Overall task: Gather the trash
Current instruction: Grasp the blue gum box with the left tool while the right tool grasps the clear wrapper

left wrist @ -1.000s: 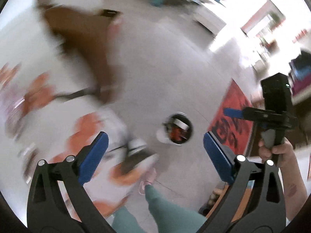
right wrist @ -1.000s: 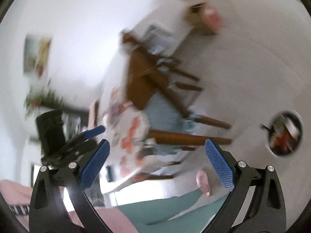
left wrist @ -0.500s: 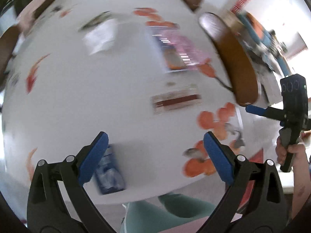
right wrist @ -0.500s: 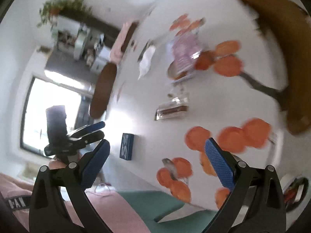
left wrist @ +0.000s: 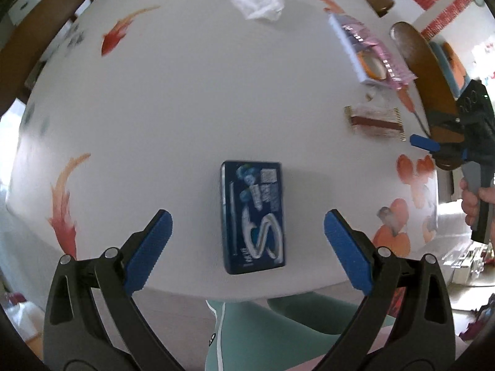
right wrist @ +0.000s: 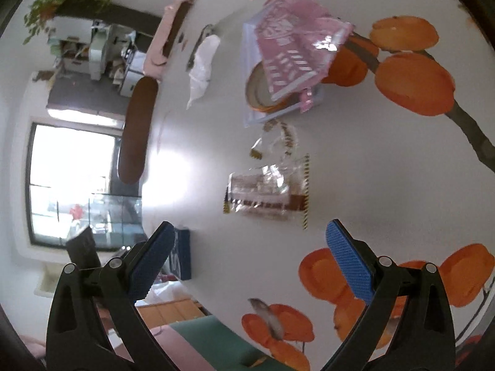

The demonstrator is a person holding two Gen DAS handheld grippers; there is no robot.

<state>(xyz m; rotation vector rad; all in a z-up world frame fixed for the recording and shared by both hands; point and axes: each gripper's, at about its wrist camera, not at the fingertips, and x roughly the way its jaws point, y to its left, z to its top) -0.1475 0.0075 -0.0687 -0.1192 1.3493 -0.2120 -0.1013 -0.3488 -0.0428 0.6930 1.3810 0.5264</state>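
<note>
A dark blue gum pack (left wrist: pixel 253 216) lies flat near the table's front edge, just ahead of my open left gripper (left wrist: pixel 247 247), between the lines of its fingers. A clear wrapper with a brown stripe (right wrist: pixel 267 193) lies ahead of my open right gripper (right wrist: pixel 247 261), which holds nothing. The same wrapper (left wrist: pixel 374 122) shows at the right in the left wrist view. A pink packet on a clear box (right wrist: pixel 290 58) and a crumpled white tissue (right wrist: pixel 202 65) lie farther back. The gum pack (right wrist: pixel 182 256) shows beside my right gripper's left finger.
The table wears a white cloth (left wrist: pixel 185 108) printed with orange fruit. Wooden chair backs (left wrist: pixel 423 71) ring its far and right sides. The other hand-held gripper (left wrist: pixel 464 142) hangs at the right edge. Green-trousered legs (left wrist: pixel 278 324) stand below the table's near edge.
Both views swung from the floor and a trash bin up onto the tabletop. The gum pack moved from my left finger to the centre; the striped wrapper drew nearer the right gripper.
</note>
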